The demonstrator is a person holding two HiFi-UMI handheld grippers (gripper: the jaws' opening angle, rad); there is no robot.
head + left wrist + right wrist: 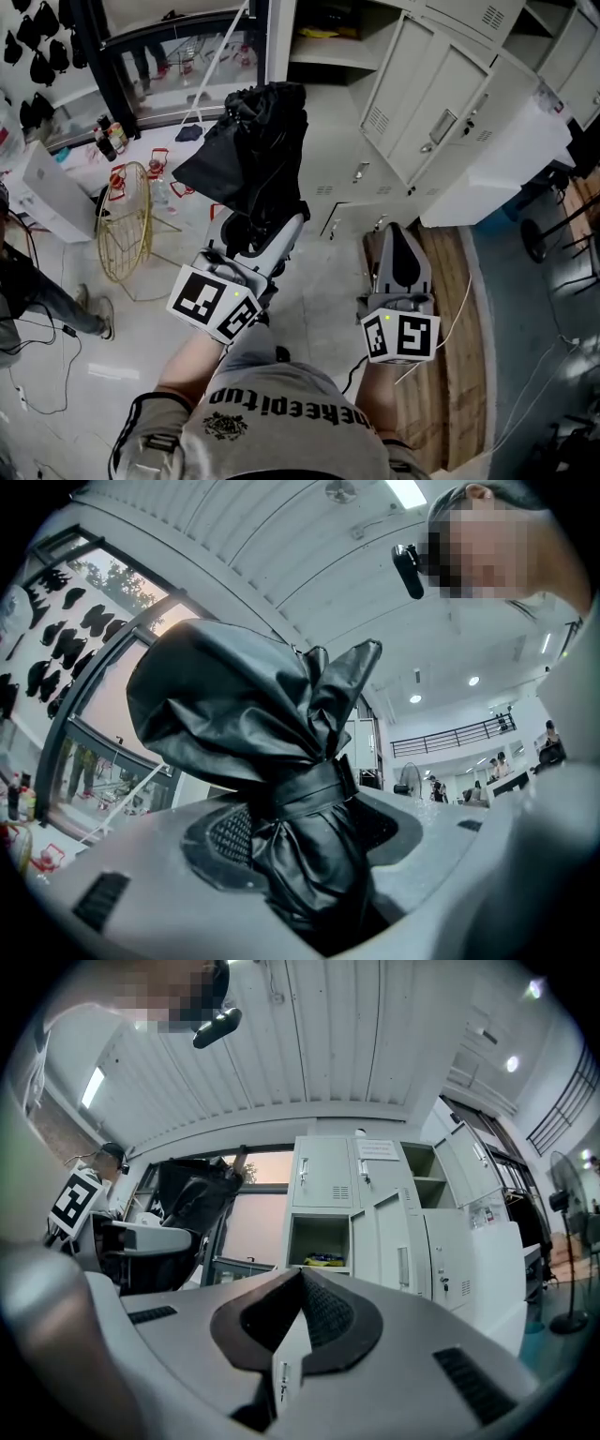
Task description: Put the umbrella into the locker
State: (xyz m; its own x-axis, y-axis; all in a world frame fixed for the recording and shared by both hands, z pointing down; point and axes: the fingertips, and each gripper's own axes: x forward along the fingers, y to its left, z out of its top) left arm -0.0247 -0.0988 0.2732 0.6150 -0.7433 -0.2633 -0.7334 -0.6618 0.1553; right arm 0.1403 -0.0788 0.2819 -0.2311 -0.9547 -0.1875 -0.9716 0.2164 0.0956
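The left gripper had its jaws clamped on a black folded umbrella, the ribbed pads pressing it just below its wrap strap. Above the strap, the loose fabric bunched up and leaned toward eleven o'clock. Behind it stood a tall framed window at nine o'clock, a pale ribbed ceiling with lights at one o'clock, and a standing fan with distant people at three o'clock.
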